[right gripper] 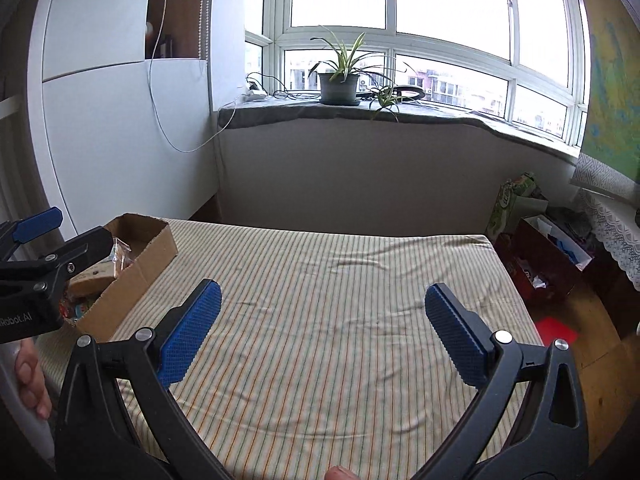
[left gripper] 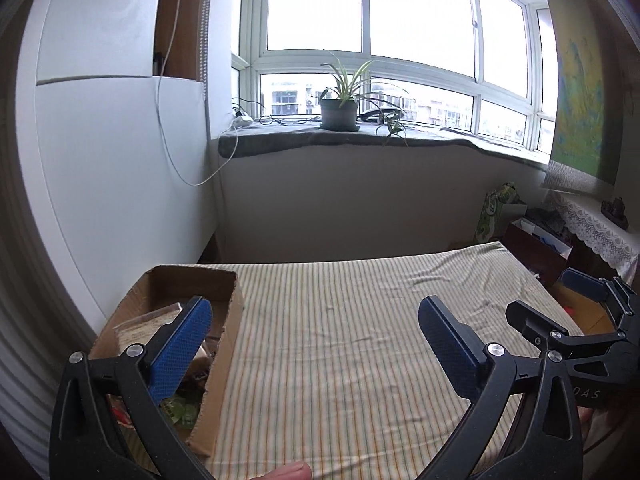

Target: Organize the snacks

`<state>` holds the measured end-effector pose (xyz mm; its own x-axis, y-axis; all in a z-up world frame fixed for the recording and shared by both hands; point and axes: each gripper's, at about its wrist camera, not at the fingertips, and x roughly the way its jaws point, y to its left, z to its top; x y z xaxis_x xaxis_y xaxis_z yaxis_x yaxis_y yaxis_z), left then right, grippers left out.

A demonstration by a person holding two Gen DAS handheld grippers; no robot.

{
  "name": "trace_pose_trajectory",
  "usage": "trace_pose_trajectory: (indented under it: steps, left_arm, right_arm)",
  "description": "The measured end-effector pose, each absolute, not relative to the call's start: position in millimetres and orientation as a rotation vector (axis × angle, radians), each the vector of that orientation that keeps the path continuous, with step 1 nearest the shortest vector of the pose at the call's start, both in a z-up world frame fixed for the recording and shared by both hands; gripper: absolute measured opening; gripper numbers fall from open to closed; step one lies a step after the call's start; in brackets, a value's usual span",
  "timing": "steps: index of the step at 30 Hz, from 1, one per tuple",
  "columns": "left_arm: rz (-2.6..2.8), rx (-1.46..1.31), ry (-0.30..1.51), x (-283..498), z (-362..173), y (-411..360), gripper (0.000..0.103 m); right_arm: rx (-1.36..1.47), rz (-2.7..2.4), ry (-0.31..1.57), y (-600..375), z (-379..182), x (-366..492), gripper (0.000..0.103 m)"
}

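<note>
Left wrist view: my left gripper (left gripper: 316, 332) has its jaws spread wide, nothing between the blue pads, just bare striped sheet (left gripper: 340, 340) under them. Cardboard box (left gripper: 224, 344) sits at the left edge of the bed, next to the white cabinet (left gripper: 120, 180); my left finger overlaps its open top. Snacks (left gripper: 152, 320) lie inside the box: a clear-wrapped pale pack up top, a green packet (left gripper: 182, 410) lower down, something red at the near corner, rest hidden by the finger. My right gripper (left gripper: 552, 296) shows at the right edge of this view, over the right side of the bed, jaws apart, empty. Right wrist view: same right gripper (right gripper: 324, 312) spread wide over the middle of the sheet, nothing pinched. Box is at far left here, with my left gripper above its near end and partly covering it; a tan pack (right gripper: 94, 276) and a clear wrapper are visible inside. No snacks on the sheet itself. A fingertip pokes in at the bottom of each view. Potted plant (right gripper: 338, 80) on the windowsill (right gripper: 420, 114) behind, bags (right gripper: 536, 240) on the floor right of the bed.
</note>
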<state>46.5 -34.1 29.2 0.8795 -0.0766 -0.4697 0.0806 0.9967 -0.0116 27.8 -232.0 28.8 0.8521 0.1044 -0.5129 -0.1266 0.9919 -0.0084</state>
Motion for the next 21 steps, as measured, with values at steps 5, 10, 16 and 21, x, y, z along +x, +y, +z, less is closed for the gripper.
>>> trace_pose_trajectory:
  steps: [5,10,16,21]
  left_arm:
    - [-0.087,0.018,0.488,38,33,-40,0.103]
    - [-0.06,0.017,0.489,33,36,-35,0.103]
    - [-0.054,0.005,0.492,27,36,-31,0.103]
    - [-0.05,0.007,0.494,22,38,-30,0.103]
  right_arm:
    - [-0.034,0.123,0.53,-233,31,23,0.103]
    - [-0.04,0.125,0.529,-228,34,18,0.103]
    - [-0.048,0.126,0.529,-222,36,14,0.103]
    - [-0.052,0.129,0.524,-219,38,10,0.103]
